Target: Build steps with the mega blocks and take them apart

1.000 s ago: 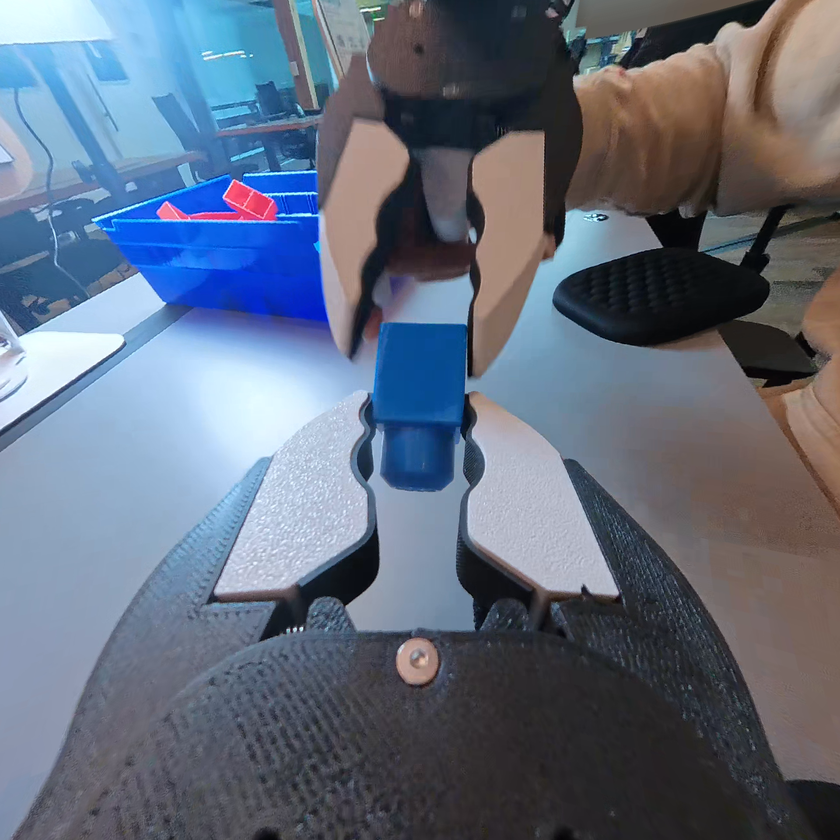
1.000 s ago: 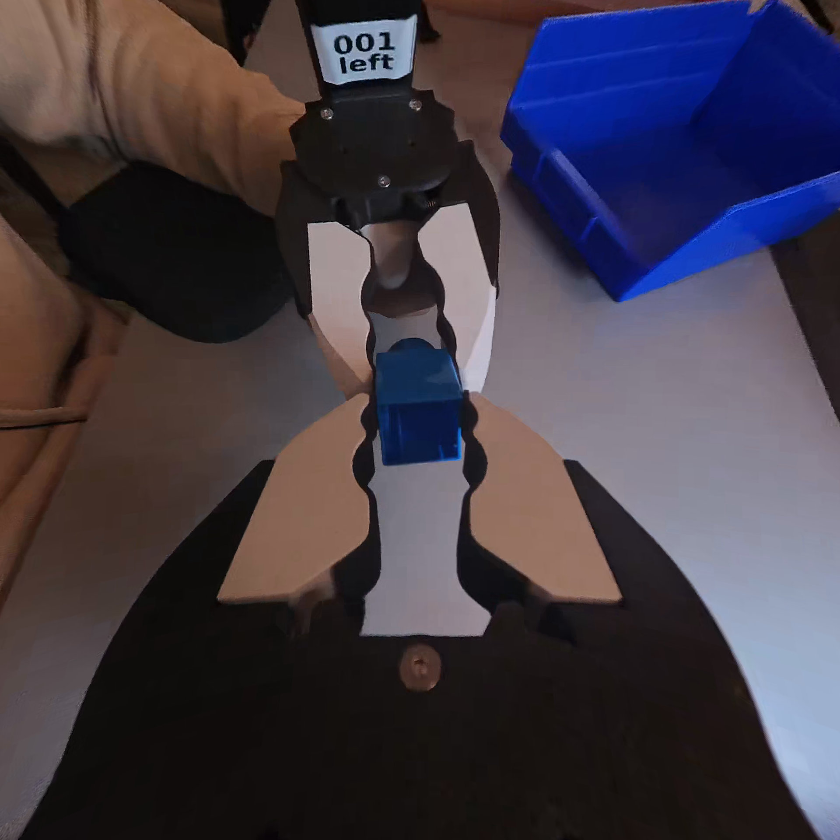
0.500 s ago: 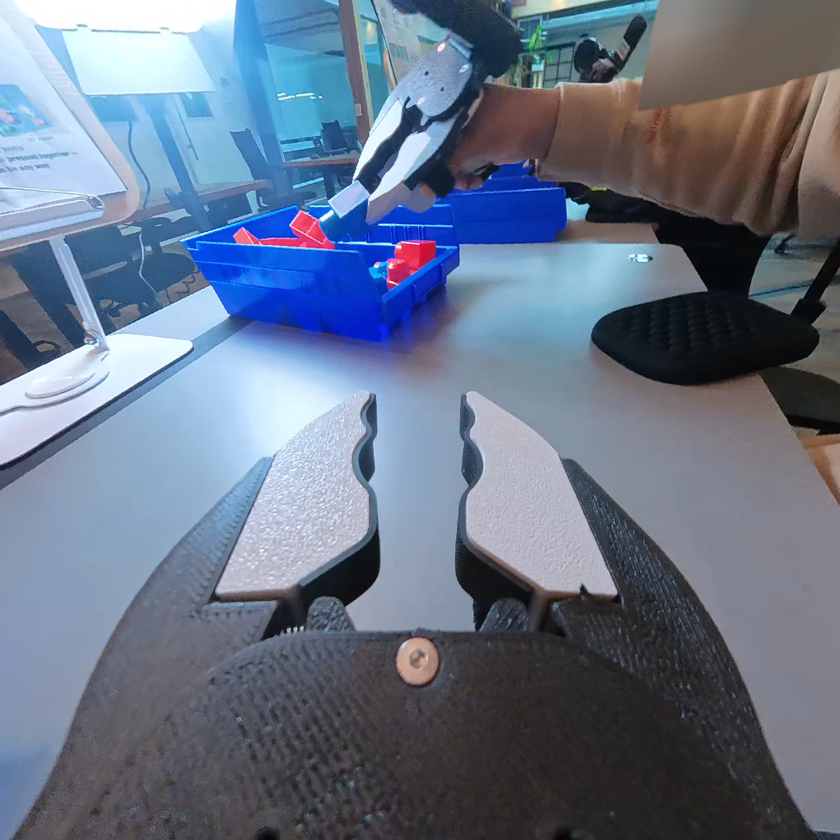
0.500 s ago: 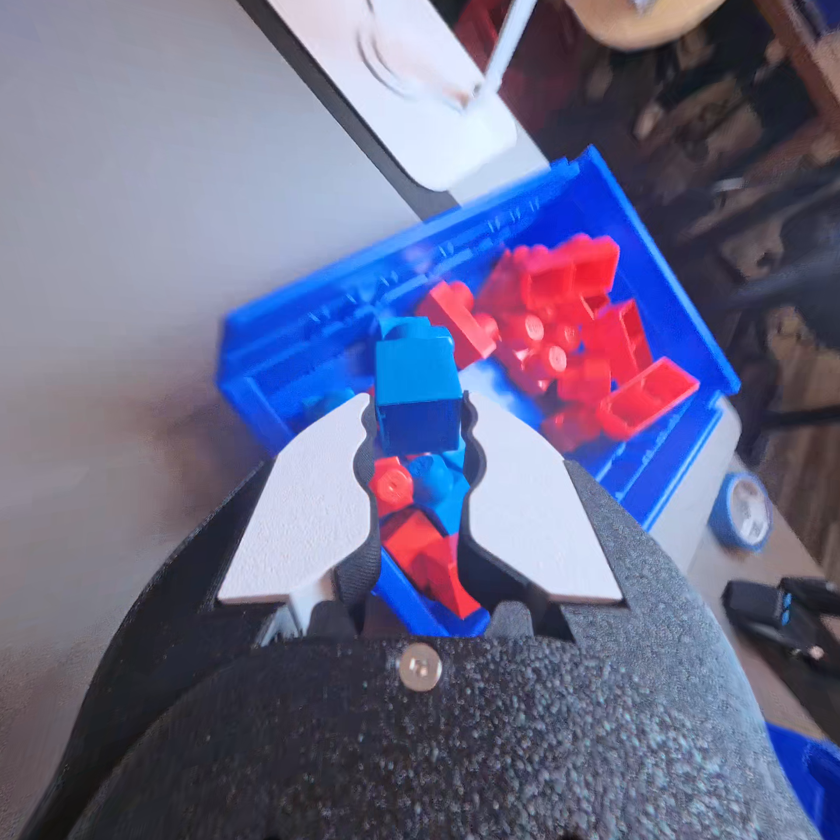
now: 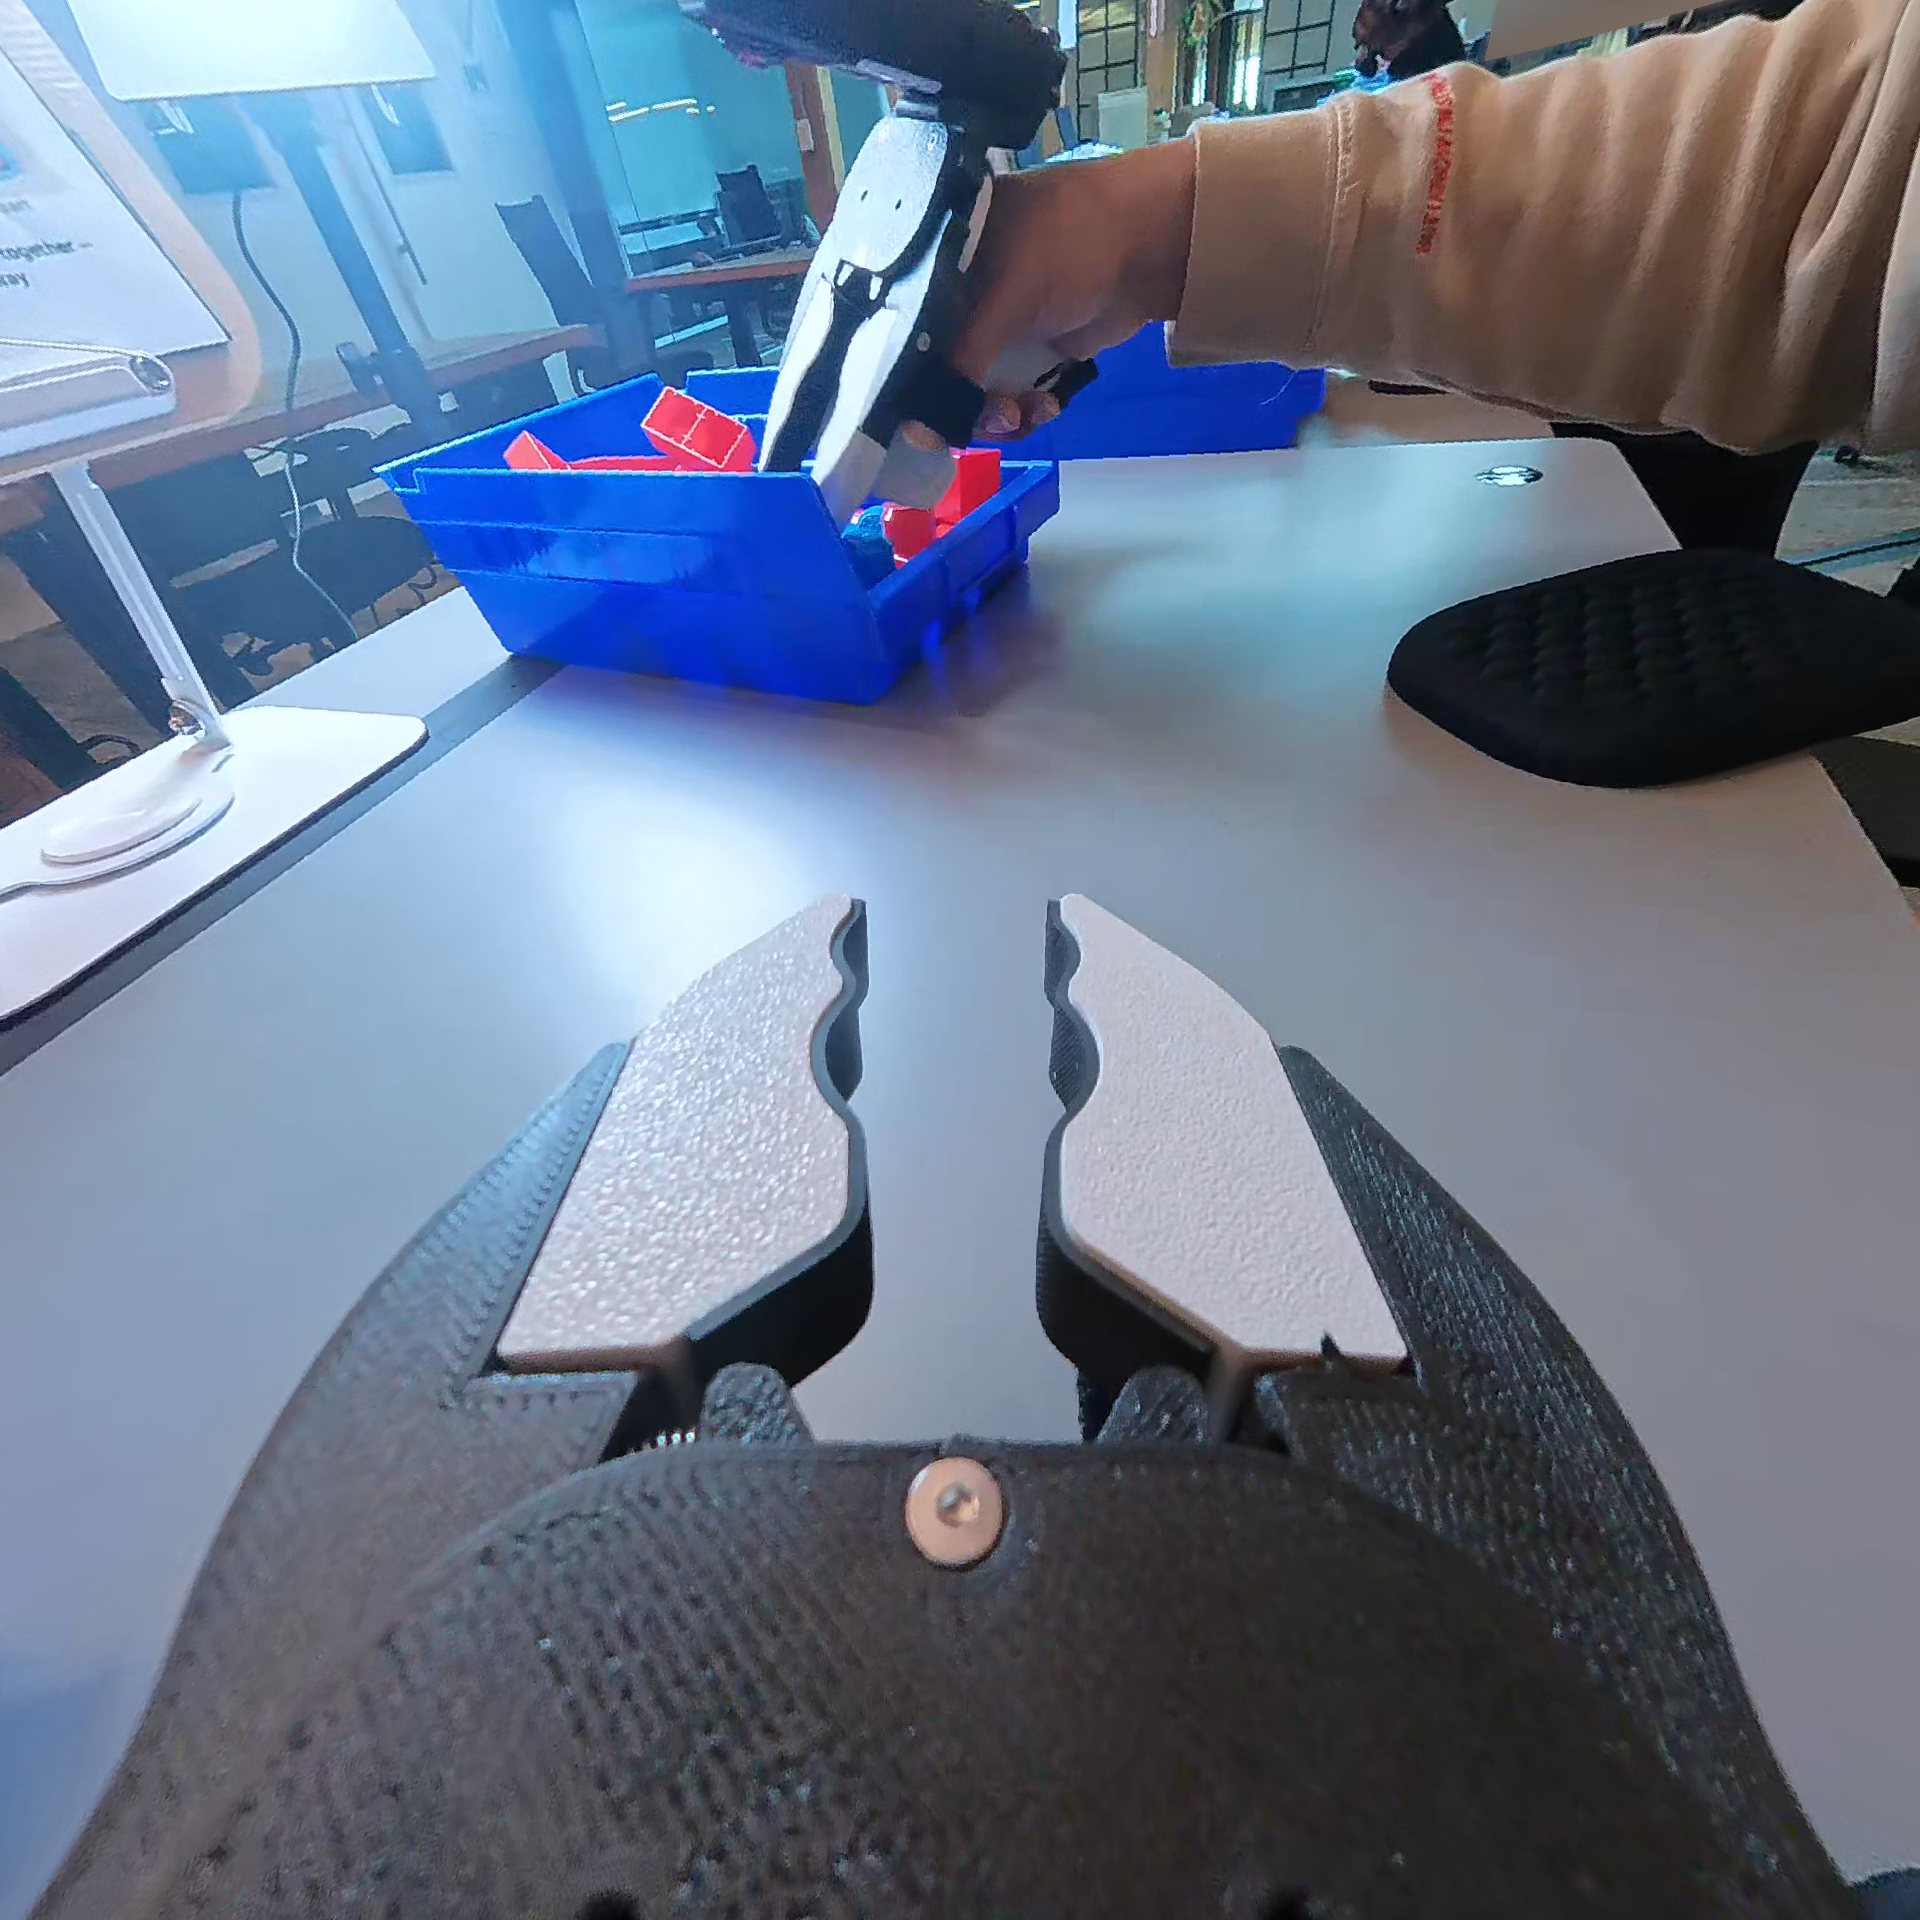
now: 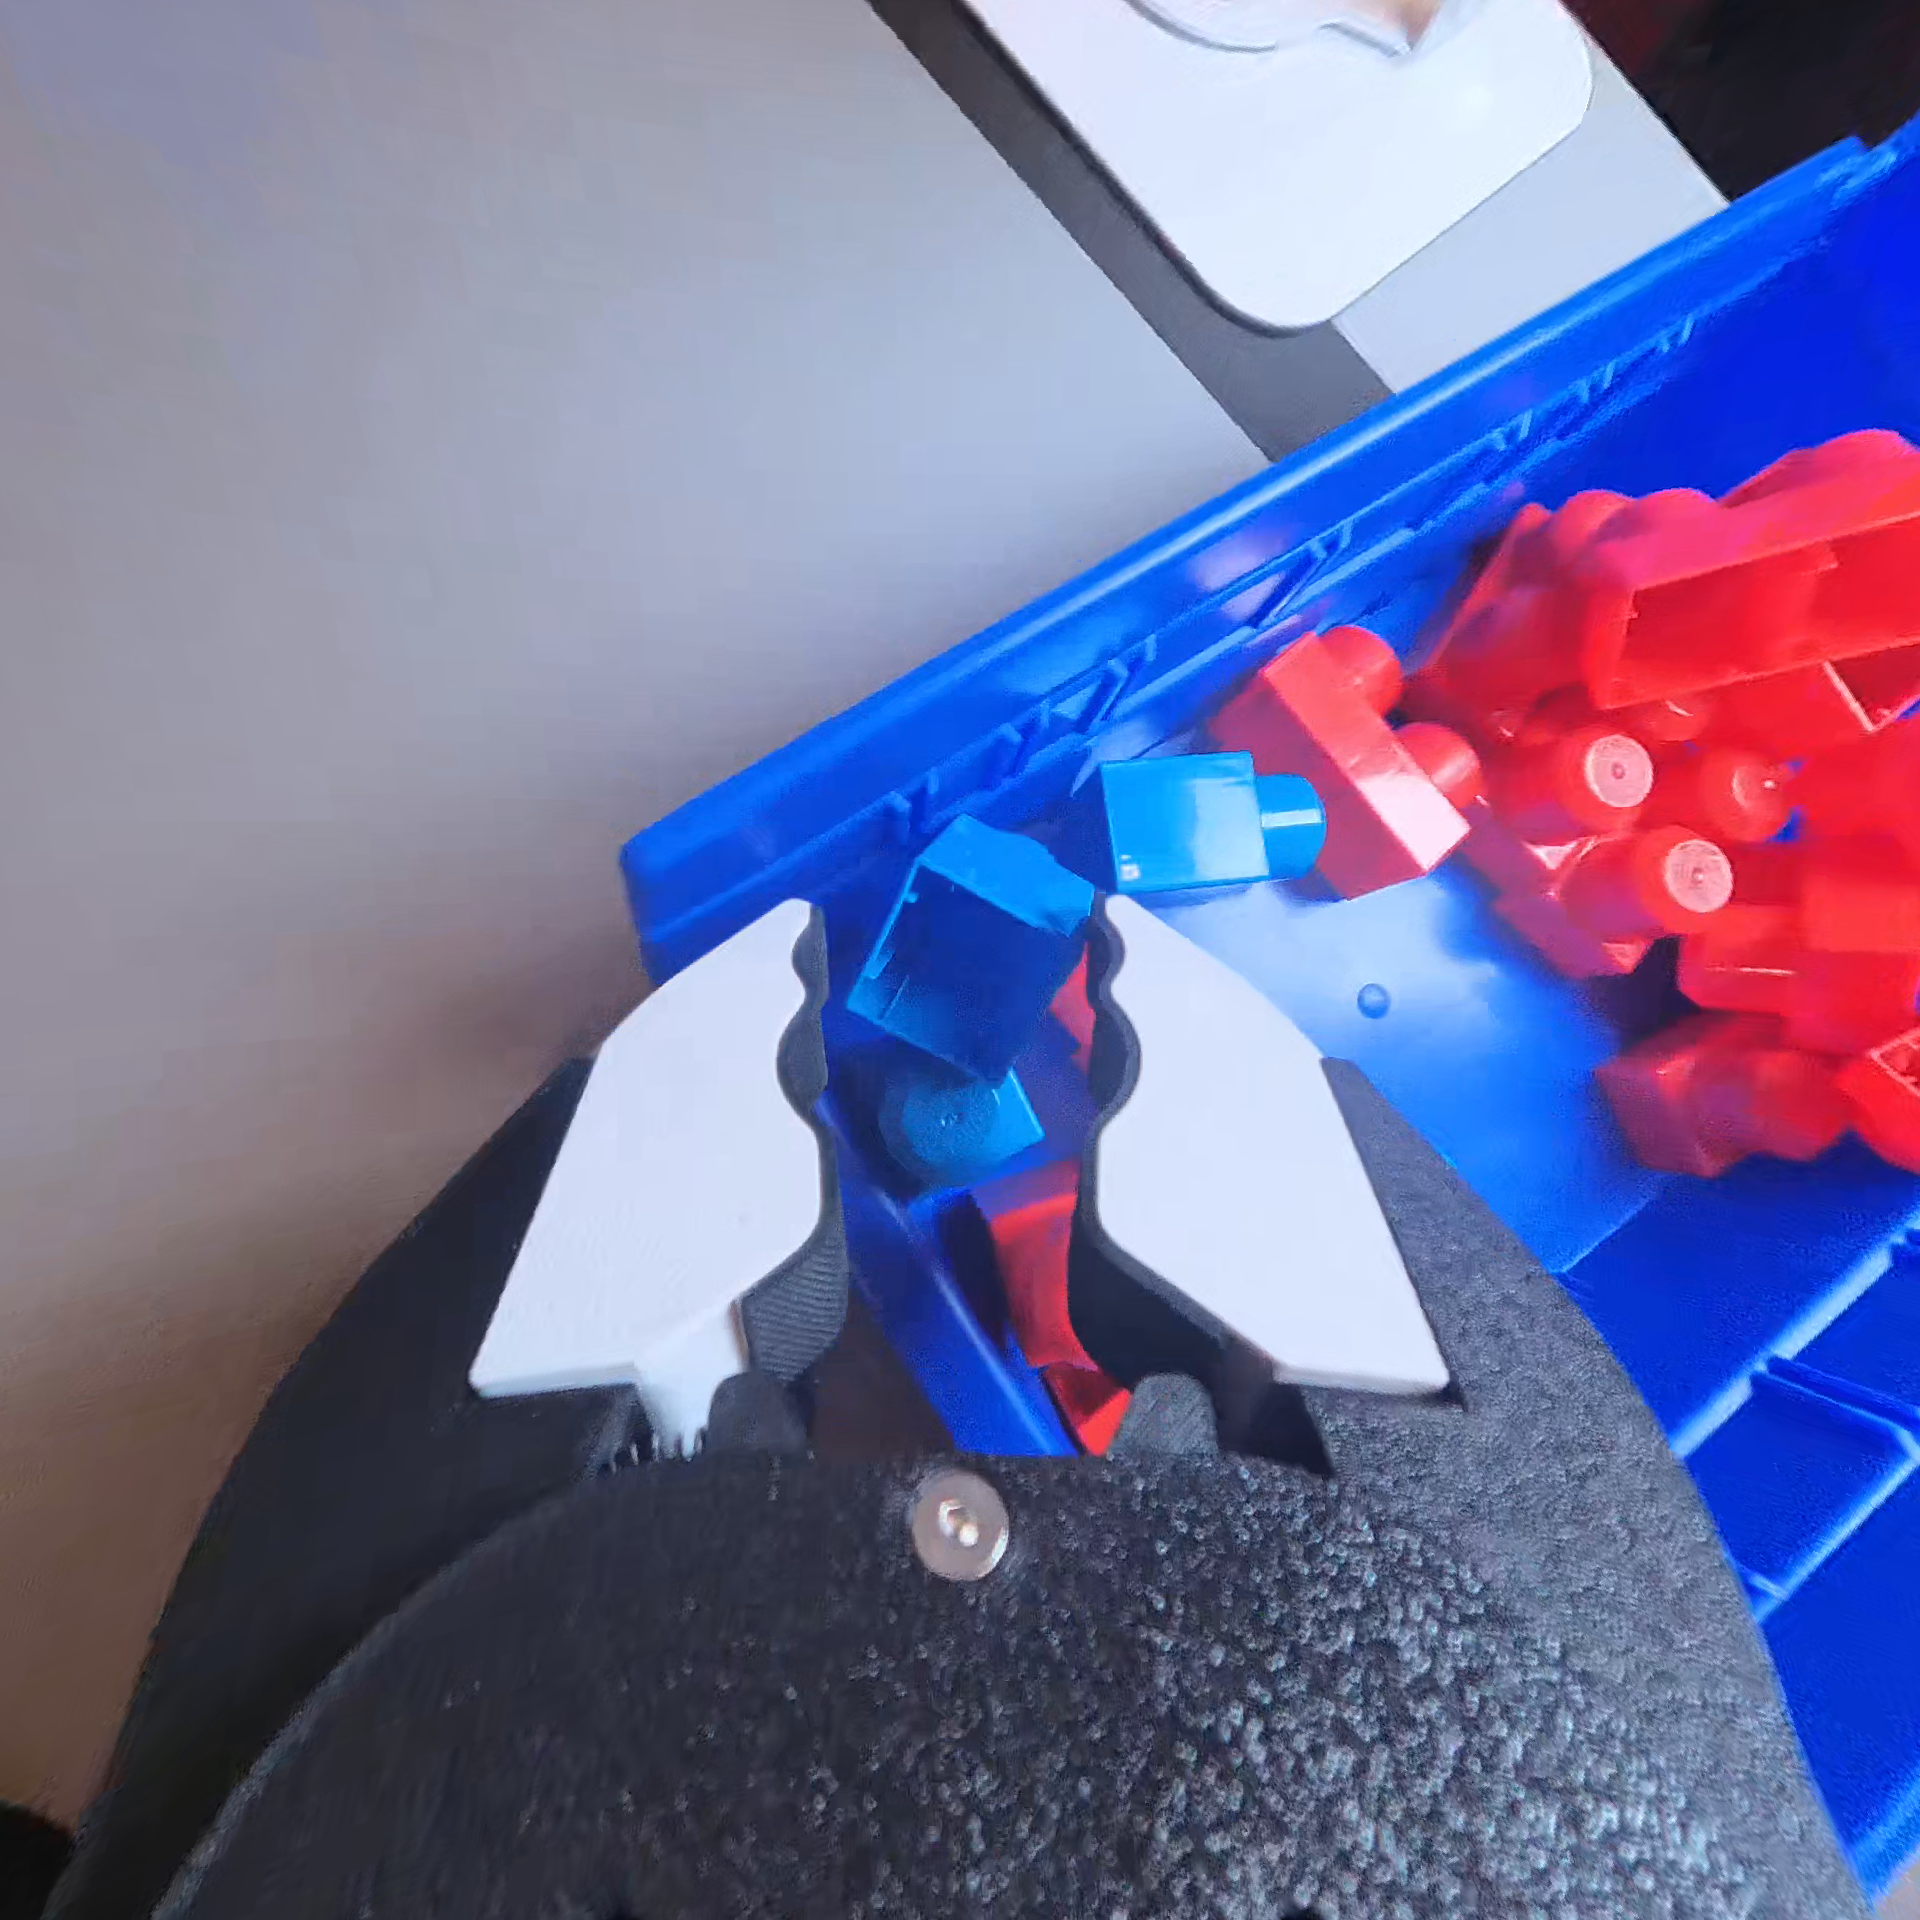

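table (image 5: 1299, 883): big, grey, smooth
lamp base (image 5: 156, 800): white, flat, on table's left side
chair seat (image 5: 1683, 665): black, bumpy, by table's right edge
desks (image 5: 686, 281): far behind table, w/ dark chairs
light: bright, top left

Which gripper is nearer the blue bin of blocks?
Right. The right gripper is at the blue bin, fingertips over its blocks; the left gripper is well short, over bare table.

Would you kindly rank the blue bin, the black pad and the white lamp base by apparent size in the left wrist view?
1. Blue bin, largest.
2. Black pad and white lamp base look alike; both are cut off by the frame edge, so I leave them unranked.
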### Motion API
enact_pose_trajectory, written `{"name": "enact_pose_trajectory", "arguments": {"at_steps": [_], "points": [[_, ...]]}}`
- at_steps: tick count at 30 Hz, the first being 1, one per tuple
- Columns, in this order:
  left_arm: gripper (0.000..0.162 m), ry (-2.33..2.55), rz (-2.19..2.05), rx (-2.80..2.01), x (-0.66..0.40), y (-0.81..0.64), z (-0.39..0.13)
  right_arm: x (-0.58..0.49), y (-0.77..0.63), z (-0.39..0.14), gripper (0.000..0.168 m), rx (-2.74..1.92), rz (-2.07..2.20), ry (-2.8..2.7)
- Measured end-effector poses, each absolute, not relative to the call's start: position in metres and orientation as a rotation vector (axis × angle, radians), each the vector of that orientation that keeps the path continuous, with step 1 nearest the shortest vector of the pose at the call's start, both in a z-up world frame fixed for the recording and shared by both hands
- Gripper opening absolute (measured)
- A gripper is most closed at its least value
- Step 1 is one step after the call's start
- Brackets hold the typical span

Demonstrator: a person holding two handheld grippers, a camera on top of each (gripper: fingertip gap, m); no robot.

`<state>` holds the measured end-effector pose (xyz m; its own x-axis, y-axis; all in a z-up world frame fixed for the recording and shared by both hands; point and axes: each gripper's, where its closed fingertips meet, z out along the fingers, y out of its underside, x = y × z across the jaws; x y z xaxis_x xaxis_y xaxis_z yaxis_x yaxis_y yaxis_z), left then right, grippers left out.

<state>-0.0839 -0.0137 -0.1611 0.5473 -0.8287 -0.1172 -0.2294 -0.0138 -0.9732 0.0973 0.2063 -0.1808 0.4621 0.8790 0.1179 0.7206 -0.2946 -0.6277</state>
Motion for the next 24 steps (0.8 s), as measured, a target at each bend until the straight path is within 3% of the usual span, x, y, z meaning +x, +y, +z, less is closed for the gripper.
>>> {"name": "enact_pose_trajectory", "arguments": {"at_steps": [8,13,18,22,23,24], "points": [[0.034,0.908,-0.552,-1.578,-0.092,-0.005,-0.163,0.1,0.177,-0.135,0.049,-1.879,0.454,-1.213],[0.033,0.836,-0.28,-1.644,-0.137,0.019,-0.15,0.113,0.139,-0.11,0.048,-1.724,0.535,-1.115],[0.059,0.753,0.289,-1.994,-0.256,0.045,-0.169,0.143,0.107,-0.119,0.044,-1.69,0.474,-1.122],[0.069,0.795,0.517,-2.302,-0.322,0.043,-0.21,0.172,0.103,-0.125,0.042,-1.712,0.416,-1.102],[0.068,0.841,0.568,-2.388,-0.332,0.04,-0.224,0.179,0.104,-0.123,0.04,-1.715,0.41,-1.078],[0.05,0.873,0.66,-2.412,-0.343,0.043,-0.231,0.185,0.106,-0.119,0.038,-1.712,0.407,-1.049]]}}
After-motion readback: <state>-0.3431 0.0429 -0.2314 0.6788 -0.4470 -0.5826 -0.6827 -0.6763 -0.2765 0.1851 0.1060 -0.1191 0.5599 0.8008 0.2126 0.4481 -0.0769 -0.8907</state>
